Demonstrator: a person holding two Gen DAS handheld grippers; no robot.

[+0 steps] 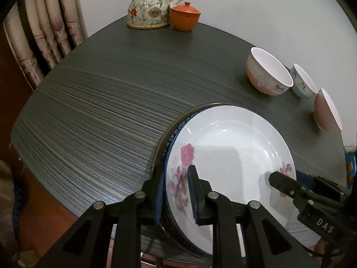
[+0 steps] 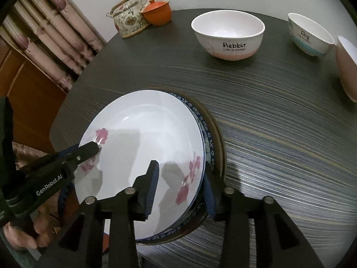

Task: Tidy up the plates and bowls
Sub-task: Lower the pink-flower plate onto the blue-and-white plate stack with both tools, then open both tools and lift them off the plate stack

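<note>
A stack of plates lies at the table's near edge: a white rose-patterned plate [image 1: 227, 147] [image 2: 145, 138] on top, a blue-patterned plate [image 2: 207, 138] under it, a dark one at the bottom. My left gripper [image 1: 176, 192] straddles the stack's left rim, one finger over the white plate, one outside the rim; it also shows in the right wrist view [image 2: 89, 150]. My right gripper [image 2: 180, 189] straddles the right rim the same way and shows in the left wrist view [image 1: 279, 178]. Three bowls stand apart: a Rabbit bowl [image 2: 227, 34], a Dog bowl [image 2: 310, 35], a pink bowl [image 2: 347, 64].
A floral teapot [image 1: 148, 7] and an orange lidded cup [image 1: 185, 15] stand at the far edge of the dark striped table [image 1: 100, 111]. A curtain [image 1: 44, 29] hangs at the left. The bowls line the table's right side.
</note>
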